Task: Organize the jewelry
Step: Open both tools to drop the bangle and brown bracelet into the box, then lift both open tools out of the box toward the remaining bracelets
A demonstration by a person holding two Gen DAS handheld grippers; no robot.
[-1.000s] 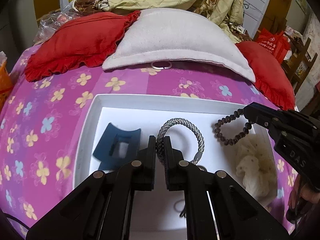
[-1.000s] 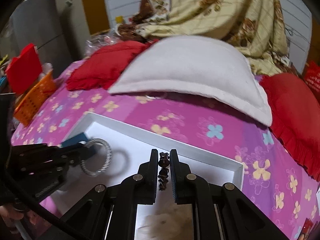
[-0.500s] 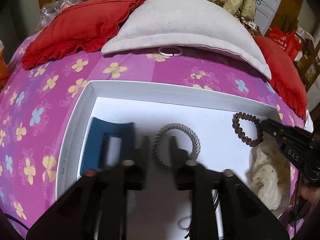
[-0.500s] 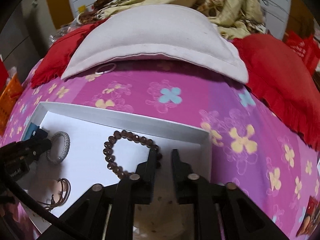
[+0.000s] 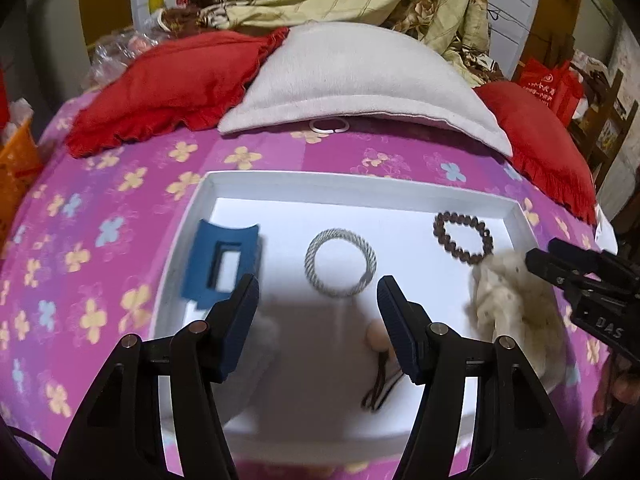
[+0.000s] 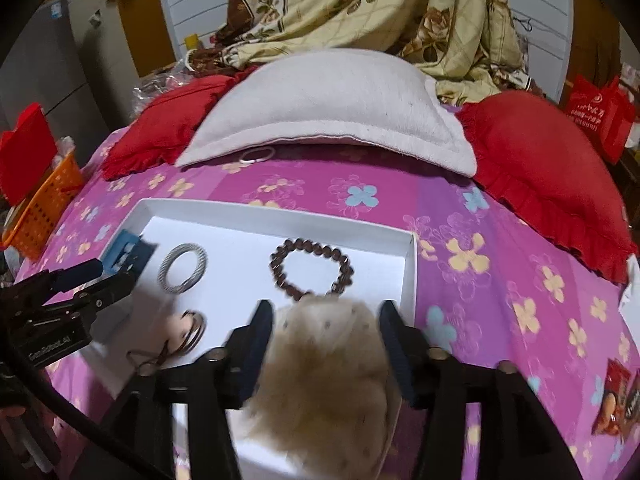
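A white tray (image 5: 360,182) lies on the pink flowered bedspread. In it are a blue hair clip (image 5: 224,264), a grey braided bracelet (image 5: 340,262), a brown bead bracelet (image 5: 462,238), a cream scrunchie (image 5: 516,308) and a dark hair tie (image 5: 378,380). My left gripper (image 5: 318,284) hangs just short of the grey bracelet, its jaws opening with nothing between them. In the right wrist view my right gripper (image 6: 325,310) is also opening. The scrunchie (image 6: 324,360) lies under the gap, and the bead bracelet (image 6: 310,270) lies flat just beyond.
A grey pillow (image 5: 360,80) and red cushions (image 5: 176,84) lie behind the tray, with a white ring (image 5: 328,125) at the pillow's edge. An orange basket (image 6: 44,208) stands off the bed's left side. A snack packet (image 6: 616,400) lies at the right.
Both grippers have gone from shut to open. The left let go of the grey bracelet and the right let go of the bead bracelet. Both bracelets now lie flat in the tray.
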